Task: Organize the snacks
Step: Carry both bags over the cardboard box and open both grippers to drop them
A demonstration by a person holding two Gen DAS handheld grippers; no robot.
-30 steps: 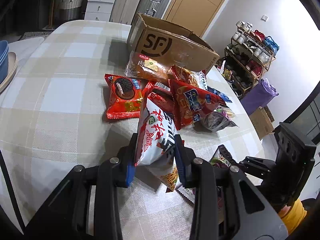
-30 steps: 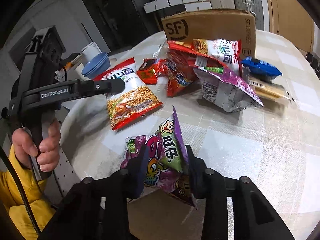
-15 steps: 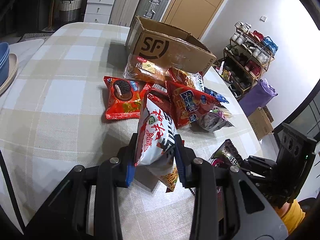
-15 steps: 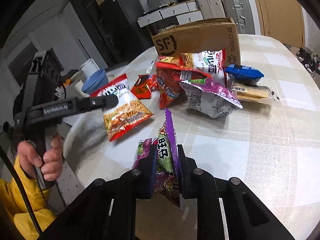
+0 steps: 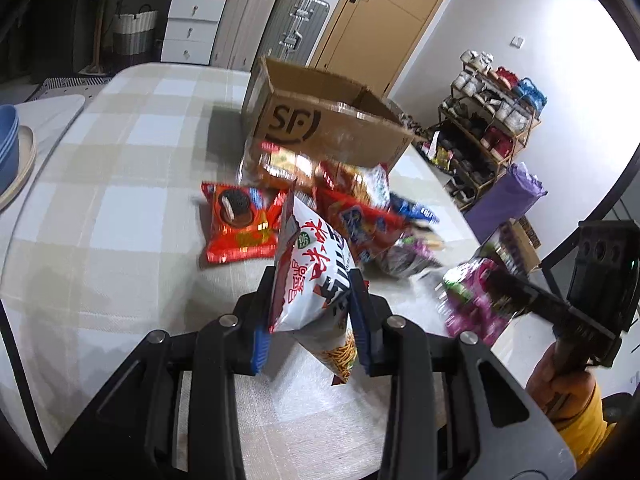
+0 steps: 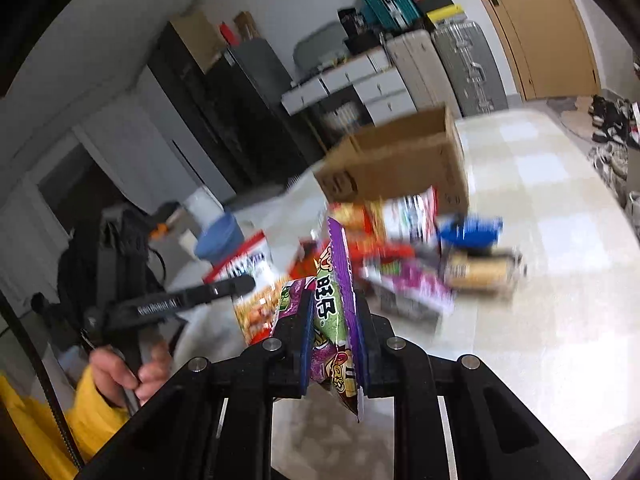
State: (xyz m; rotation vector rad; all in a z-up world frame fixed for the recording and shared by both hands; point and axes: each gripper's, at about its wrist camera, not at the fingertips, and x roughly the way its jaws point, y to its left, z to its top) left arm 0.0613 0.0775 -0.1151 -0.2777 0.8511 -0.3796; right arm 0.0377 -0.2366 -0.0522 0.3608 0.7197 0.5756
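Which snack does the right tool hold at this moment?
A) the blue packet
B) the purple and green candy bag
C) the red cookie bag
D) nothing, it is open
B: in the right wrist view the right tool is shut on the purple and green candy bag, while the red cookie bag and the blue packet lie on the table.

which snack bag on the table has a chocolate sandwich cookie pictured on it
The red cookie packet, lying flat and alone at the pile's left edge in the left wrist view; no other packet visibly shows a cookie.
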